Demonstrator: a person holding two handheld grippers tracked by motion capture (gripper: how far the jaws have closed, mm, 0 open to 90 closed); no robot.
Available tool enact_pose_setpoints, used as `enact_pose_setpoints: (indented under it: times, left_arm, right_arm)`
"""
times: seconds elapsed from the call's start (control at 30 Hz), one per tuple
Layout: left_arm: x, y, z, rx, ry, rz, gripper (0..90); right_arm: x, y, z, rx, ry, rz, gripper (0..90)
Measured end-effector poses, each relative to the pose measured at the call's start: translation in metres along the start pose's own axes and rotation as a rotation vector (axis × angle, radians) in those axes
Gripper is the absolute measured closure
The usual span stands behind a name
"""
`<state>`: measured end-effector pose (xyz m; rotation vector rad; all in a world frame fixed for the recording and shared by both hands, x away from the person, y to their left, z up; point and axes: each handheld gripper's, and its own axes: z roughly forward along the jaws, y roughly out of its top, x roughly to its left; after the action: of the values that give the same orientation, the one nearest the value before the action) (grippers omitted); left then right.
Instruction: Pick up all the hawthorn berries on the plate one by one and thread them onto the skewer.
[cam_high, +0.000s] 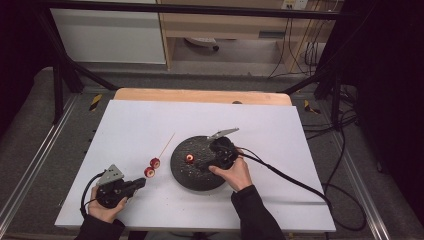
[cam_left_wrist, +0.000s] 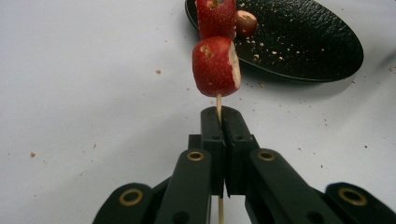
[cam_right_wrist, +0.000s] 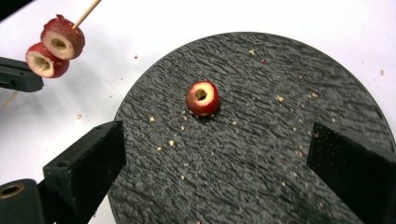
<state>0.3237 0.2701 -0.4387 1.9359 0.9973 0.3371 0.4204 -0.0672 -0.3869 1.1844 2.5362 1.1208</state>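
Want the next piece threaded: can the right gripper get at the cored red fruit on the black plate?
Probably yes. The right gripper hangs over the black plate, jaws wide, with the cored red fruit alone just ahead and nothing between.

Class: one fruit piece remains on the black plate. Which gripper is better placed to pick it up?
Right. The right gripper is open above the plate, near the fruit piece; the left gripper is shut on the skewer.

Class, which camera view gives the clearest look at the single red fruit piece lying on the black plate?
The right gripper view: the fruit piece lies near the middle, cored hole visible, on the black plate between open jaws. In the high view it is a small red dot. In the left gripper view it sits half hidden behind skewered fruit.
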Motion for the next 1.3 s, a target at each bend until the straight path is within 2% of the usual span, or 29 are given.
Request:
enact_pose_setpoints:
  times: [0.43,0.63,1.0,1.13,1.3]
  left_arm:
    - [-0.001,-0.002,0.000,0.004,0.000,0.003,88.2]
    - [-0.001,-0.002,0.000,0.008,0.001,0.005,88.2]
    - [-0.001,-0.002,0.000,0.009,0.002,0.006,88.2]
    - [-0.002,-0.002,0.000,0.009,0.003,0.007,88.2]
    - [-0.001,-0.002,0.000,0.010,0.003,0.006,88.2]
  right_arm:
    - [0.008,0.025,0.019,0.072,-0.007,-0.048,9.5]
    - [0.008,0.031,0.030,0.114,-0.017,-0.039,13.1]
    - [0.010,0.040,0.053,0.192,-0.019,-0.017,27.2]
    - [0.010,0.041,0.059,0.210,-0.015,-0.019,32.7]
    - [0.007,0.040,0.067,0.231,-0.011,0.003,39.5]
